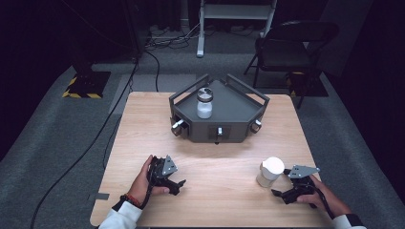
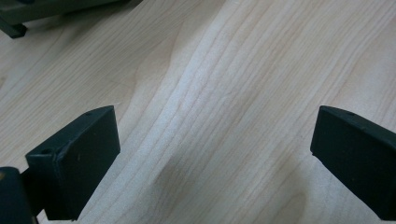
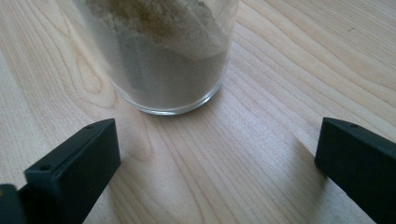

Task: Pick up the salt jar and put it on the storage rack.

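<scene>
A glass jar with a white lid (image 1: 270,171) stands on the wooden table at the front right; its base, filled with pale powder (image 3: 163,56), sits just ahead of my right gripper (image 3: 217,154). That right gripper (image 1: 282,191) is open, its jaws wide apart and short of the jar. My left gripper (image 1: 177,183) lies at the front left, held by a hand, open over bare wood (image 2: 215,140). A second jar with a dark lid (image 1: 205,103), half full of white powder, stands on the dark grey tray (image 1: 239,107) at the table's back.
The tray is a angular grey stand with raised rails and three knobs (image 1: 219,131) along its front face. A black folding chair (image 1: 291,45) and a white frame stand on the carpet behind the table. Cables run along the floor at left.
</scene>
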